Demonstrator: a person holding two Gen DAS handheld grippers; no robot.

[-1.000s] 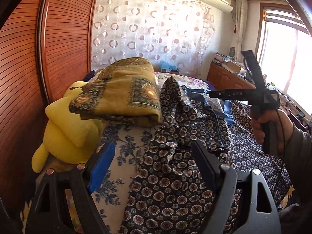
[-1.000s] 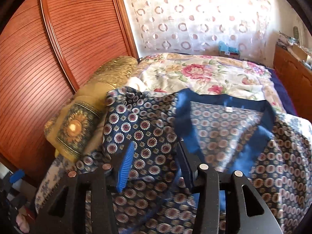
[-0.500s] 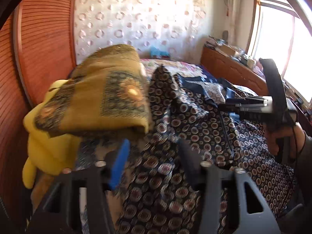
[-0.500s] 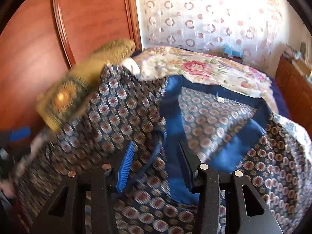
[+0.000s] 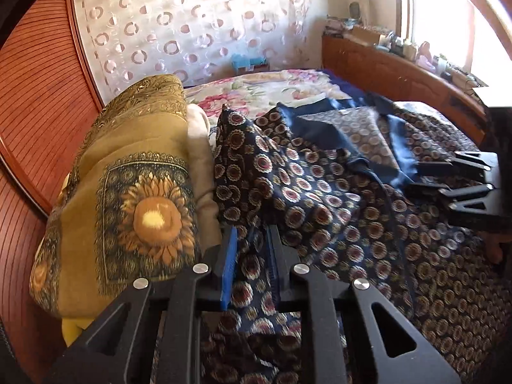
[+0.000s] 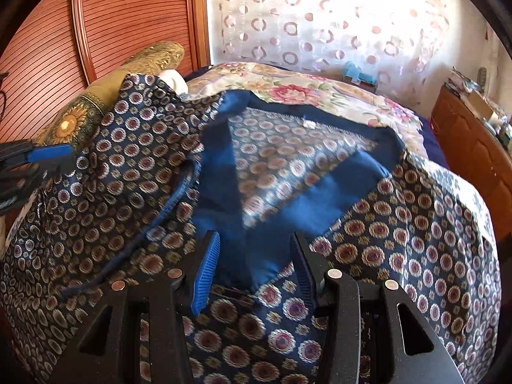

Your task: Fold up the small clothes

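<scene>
A dark blue garment [image 5: 320,198] with round medallion print and a plain blue collar [image 6: 288,211] lies rumpled on the bed. My left gripper [image 5: 252,243] sits low at the garment's left edge, beside the folded blanket; its jaws are closing, a raised fold of the printed cloth stands between them, and a narrow gap still shows at the pads. My right gripper [image 6: 256,256] hovers over the collar's blue point with its jaws apart and nothing pinched. Each gripper also shows in the other's view: the right gripper [image 5: 425,176] at the right, the left gripper [image 6: 48,160] at the left edge.
A folded ochre sunflower blanket [image 5: 134,198] is stacked against the wooden slatted wardrobe [image 5: 32,102] on the left. A floral bedspread [image 6: 304,92] covers the far bed. A wooden dresser [image 5: 400,73] with clutter runs under the window; a patterned curtain [image 5: 192,25] hangs behind.
My left gripper swung right and down from beside the yellow plush onto the garment's edge, and its jaws narrowed a lot. The right gripper slid over the blue collar, its opening unchanged.
</scene>
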